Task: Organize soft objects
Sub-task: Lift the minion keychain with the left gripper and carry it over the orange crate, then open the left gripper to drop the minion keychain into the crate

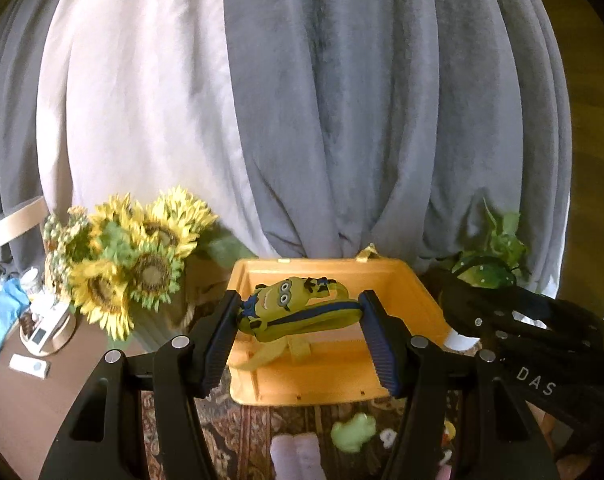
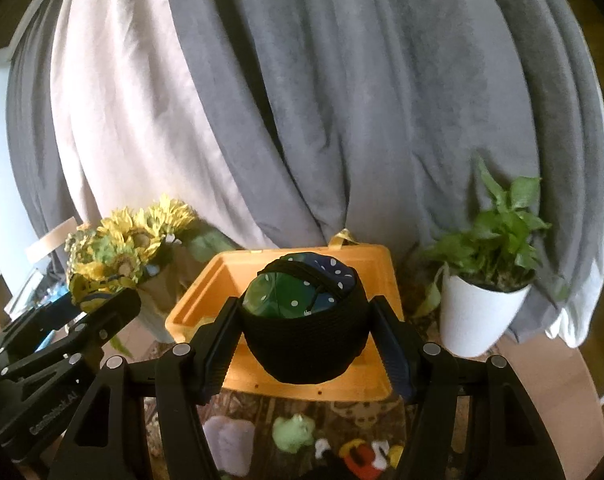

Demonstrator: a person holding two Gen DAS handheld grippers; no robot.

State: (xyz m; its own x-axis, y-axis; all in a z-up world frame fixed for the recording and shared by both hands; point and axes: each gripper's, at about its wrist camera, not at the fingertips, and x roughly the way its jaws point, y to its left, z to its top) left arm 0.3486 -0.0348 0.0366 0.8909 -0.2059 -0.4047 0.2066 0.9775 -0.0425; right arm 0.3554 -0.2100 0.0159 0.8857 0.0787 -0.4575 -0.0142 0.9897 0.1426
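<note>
Minion pouch [image 1: 298, 306], yellow with blue trim and a yellow strap dangling below, is hanging above the orange bin [image 1: 414, 292], pinched at both ends by the left gripper [image 1: 300, 334]. The right gripper [image 2: 304, 340] is squeezing a black bag [image 2: 306, 348] holding green and navy polka-dot cloth, also over the bin. A green frog plush [image 2: 292, 432] is lying on the patterned rug [image 1: 254, 424] below. Sunflowers [image 1: 130, 264] and a potted plant [image 2: 482, 292] are flanking the bin.
</note>
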